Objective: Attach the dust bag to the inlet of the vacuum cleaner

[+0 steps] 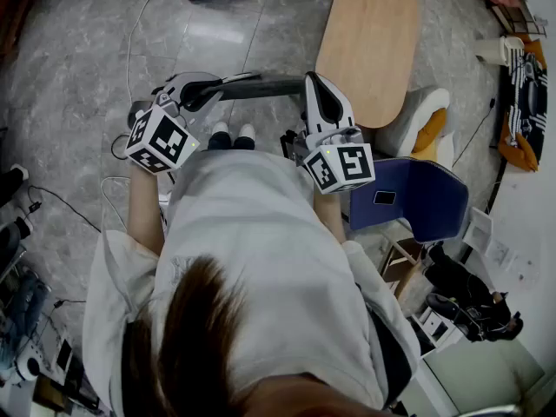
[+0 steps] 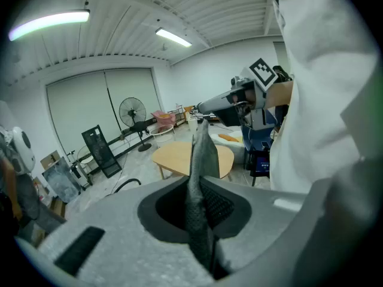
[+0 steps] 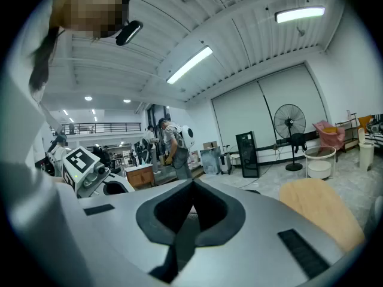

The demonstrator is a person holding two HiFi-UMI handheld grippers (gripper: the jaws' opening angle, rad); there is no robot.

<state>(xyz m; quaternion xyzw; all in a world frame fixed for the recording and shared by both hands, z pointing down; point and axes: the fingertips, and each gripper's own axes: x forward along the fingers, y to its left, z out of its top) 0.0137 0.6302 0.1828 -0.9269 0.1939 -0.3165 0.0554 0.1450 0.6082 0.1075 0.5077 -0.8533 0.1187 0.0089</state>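
The dust bag [image 1: 261, 85] was held in the air in front of the person [image 1: 252, 259], stretched as a straight, dark grey strip between the two grippers, above the shoes [image 1: 231, 135] and the grey floor [image 1: 78, 76]. One end was pinched by the left gripper [image 1: 215, 83]. In the left gripper view its jaws were seen pressed onto the mesh-textured grey fabric, which was seen rising out of the slit between them and reaching away to the tip of the other gripper. The right gripper [image 1: 311, 82] was seen with its jaws fully together. In the right gripper view a thin grey band was made out in the slit between the pads, and in the head view the far end of the bag was met by that gripper's tip, so that end was read as clamped there. A light wooden table [image 1: 369, 42] was seen on the floor beyond the right gripper, apart from the bag, and a blue chair [image 1: 408, 200] was placed just beside the person's right side. In the left gripper view a standing fan [image 2: 131, 109] was seen near the far wall
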